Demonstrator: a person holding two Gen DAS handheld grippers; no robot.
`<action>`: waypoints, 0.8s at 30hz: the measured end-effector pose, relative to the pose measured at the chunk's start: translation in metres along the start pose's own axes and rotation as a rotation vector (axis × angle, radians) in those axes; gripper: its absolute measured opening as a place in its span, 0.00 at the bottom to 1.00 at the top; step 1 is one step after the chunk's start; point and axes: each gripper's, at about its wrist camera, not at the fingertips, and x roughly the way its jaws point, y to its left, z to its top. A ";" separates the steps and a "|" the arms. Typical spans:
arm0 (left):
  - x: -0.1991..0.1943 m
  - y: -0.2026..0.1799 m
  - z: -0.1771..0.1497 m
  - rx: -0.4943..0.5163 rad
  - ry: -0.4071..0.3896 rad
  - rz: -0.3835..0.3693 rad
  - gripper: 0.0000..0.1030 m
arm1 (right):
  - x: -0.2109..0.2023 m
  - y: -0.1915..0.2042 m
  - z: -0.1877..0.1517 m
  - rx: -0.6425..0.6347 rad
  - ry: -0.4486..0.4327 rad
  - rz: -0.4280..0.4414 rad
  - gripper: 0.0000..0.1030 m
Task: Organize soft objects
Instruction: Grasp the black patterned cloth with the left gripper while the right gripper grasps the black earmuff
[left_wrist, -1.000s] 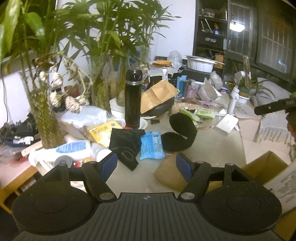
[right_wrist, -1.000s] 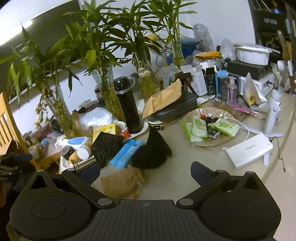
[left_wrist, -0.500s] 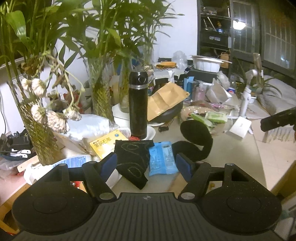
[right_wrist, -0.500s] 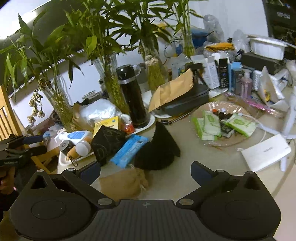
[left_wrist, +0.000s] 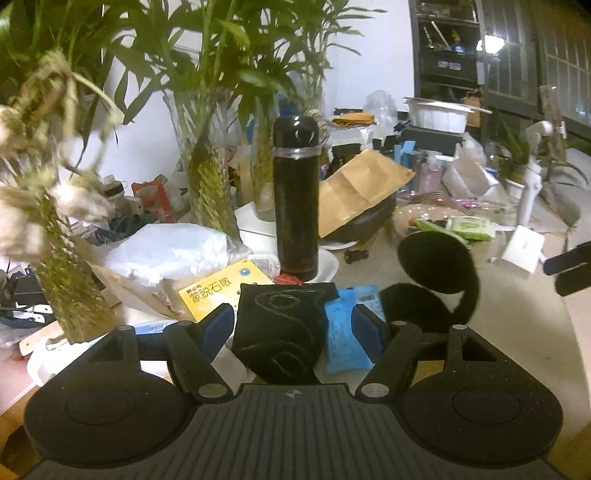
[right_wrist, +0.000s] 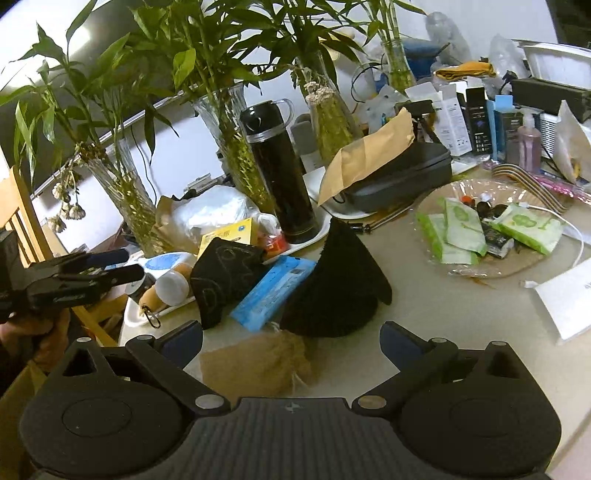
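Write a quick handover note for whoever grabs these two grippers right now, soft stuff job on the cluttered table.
Left gripper: open, holding nothing, jaws framing the black pouch.
Right gripper: open, holding nothing, over the burlap bag.
On the table in a cluster: black pouch, blue packet, black felt piece, burlap bag in front.
Done: nothing gripped or visibly sorted.
Left: probably close the left gripper on the pouch, then handle the other soft items.

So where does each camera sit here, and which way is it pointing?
Left wrist: rides the left claw, low over the table, facing the black pouch between its open fingers.
Right wrist: rides the right claw, higher, facing the burlap bag; the left claw shows at left.
Shared: pouch, black thermos, blue packet.
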 end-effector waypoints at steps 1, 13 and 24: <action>0.006 0.001 0.000 -0.001 0.003 0.004 0.68 | 0.003 -0.002 0.000 -0.001 -0.004 -0.002 0.99; 0.073 0.017 -0.002 -0.066 0.100 0.076 0.55 | 0.017 -0.025 -0.003 0.075 -0.061 -0.026 0.99; 0.106 0.020 0.000 -0.126 0.180 0.131 0.50 | 0.026 -0.028 -0.006 0.096 -0.040 -0.016 0.99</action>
